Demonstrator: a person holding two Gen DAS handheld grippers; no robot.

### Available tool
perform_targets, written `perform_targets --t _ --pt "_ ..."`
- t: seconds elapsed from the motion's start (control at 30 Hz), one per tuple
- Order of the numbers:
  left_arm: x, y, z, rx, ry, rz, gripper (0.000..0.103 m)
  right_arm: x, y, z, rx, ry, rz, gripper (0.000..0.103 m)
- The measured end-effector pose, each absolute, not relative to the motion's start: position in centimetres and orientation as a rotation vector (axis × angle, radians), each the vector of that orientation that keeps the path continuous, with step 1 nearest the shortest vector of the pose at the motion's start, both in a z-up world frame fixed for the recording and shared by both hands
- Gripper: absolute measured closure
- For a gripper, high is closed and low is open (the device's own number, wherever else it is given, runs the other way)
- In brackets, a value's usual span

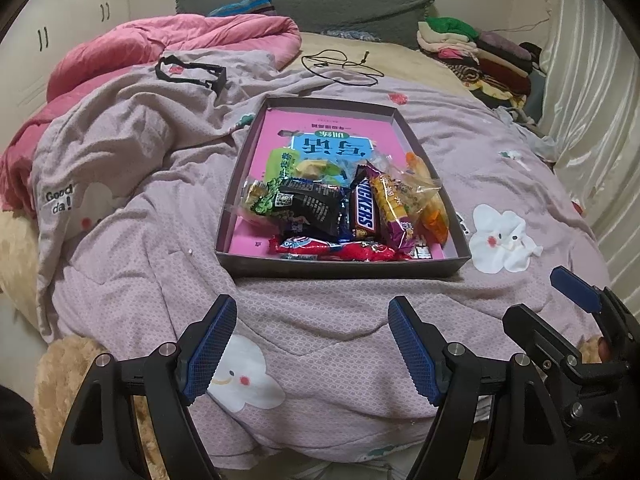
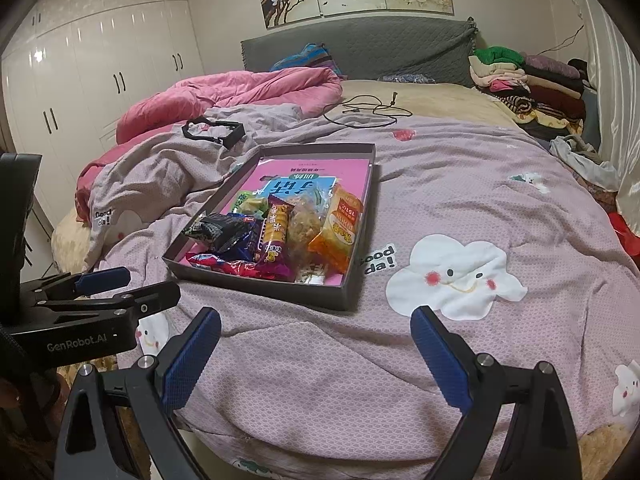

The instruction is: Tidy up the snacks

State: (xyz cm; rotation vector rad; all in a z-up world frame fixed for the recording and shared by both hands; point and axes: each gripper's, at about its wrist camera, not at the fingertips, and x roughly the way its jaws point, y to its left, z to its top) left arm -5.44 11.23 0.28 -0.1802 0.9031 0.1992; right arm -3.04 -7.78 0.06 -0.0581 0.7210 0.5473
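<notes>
A shallow grey box (image 1: 340, 268) with a pink inside lies on the lilac quilt; it also shows in the right wrist view (image 2: 272, 288). Several snack packs are piled at its near end: a Snickers bar (image 1: 363, 210), a black pack (image 1: 312, 204), a red pack (image 1: 344, 251), a purple-and-yellow pack (image 2: 274, 240) and an orange pack (image 2: 340, 232). My left gripper (image 1: 312, 350) is open and empty, hovering over the quilt in front of the box. My right gripper (image 2: 316, 356) is open and empty, in front of the box and to its right.
A black plastic frame (image 1: 192, 74) and a black cable (image 1: 340, 66) lie farther up the bed. A pink duvet (image 1: 168, 40) is bunched at the far left. Folded clothes (image 1: 480, 56) are stacked at the far right. The bed edge is just below the grippers.
</notes>
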Motion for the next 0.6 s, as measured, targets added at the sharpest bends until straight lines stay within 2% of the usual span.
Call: perform_targets --t 0.6 --pt "-5.52 11.53 0.35 -0.194 0.905 0.208 0.024 -2.9 -7.94 0.08 -0.053 0.722 0.542 0.006"
